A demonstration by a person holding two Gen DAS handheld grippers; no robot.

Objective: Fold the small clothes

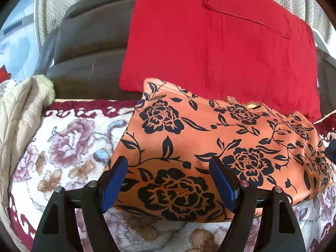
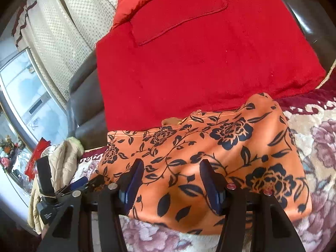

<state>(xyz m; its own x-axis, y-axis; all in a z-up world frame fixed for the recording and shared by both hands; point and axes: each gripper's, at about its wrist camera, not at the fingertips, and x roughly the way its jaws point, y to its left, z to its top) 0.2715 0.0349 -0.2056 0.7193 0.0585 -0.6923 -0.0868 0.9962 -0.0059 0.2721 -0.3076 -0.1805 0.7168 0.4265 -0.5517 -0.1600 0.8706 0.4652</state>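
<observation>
The left gripper (image 1: 169, 180), a black two-finger tool with blue rubber pads (image 1: 114, 183), points downward at a slant, its jaws standing wide apart with nothing pressed between them. The right gripper (image 2: 171, 185), of the same black build with blue pads (image 2: 132, 187), also tilts downward, its jaws parted somewhat narrower and likewise gripping nothing.

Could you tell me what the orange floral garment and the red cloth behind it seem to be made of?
Orange floral garment: looks like a thin, smooth woven fabric with a slight sheen and a printed black flower pattern; it drapes in soft folds. Red cloth: seems a thicker, matte fabric, perhaps fleece or knit, with a faint nap and a stitched-on patch.
</observation>
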